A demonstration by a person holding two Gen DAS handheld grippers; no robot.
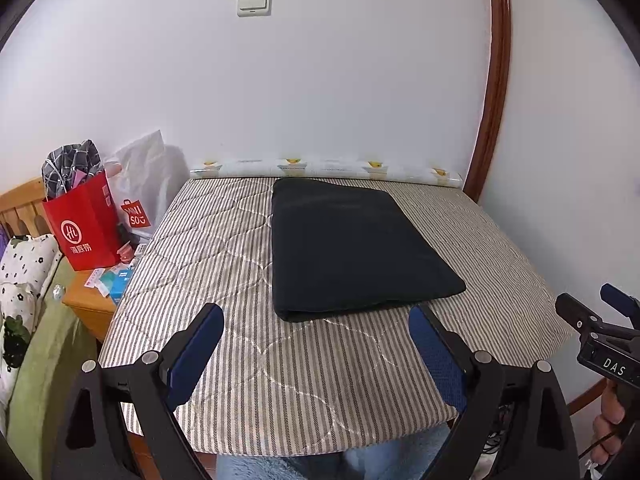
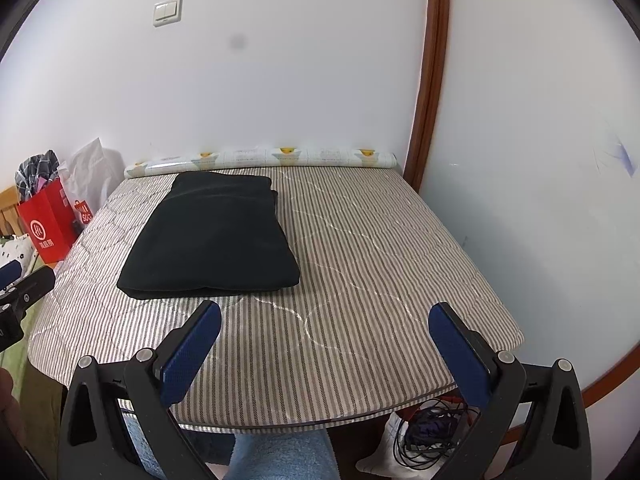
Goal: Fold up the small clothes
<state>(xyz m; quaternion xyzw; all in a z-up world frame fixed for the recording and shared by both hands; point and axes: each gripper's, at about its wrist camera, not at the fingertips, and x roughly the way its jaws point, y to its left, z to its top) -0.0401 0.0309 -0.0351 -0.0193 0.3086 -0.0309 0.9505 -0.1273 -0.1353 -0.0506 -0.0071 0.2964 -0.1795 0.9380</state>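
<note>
The folded garment (image 1: 352,248) is seen as matt black cloth, smooth and slightly fuzzy. The table cover (image 1: 248,360) is made of quilted striped cloth with a woven texture. Each gripper (image 1: 316,360) (image 2: 324,356) is built of matt black plastic, its fingers (image 1: 196,356) faced with textured blue pads and fixed with dull metal bolts. The roll (image 1: 328,168) is wrapped in glossy printed paper. The door frame (image 1: 496,80) is finished in polished wood, and the bag (image 1: 86,224) is made of smooth red paper.

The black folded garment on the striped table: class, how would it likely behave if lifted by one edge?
The black folded garment is probably floppy: soft rounded edges suggest layers would sag and unfold. It looks light. Pushed, it would likely bunch on the striped quilted cover rather than slide.
</note>
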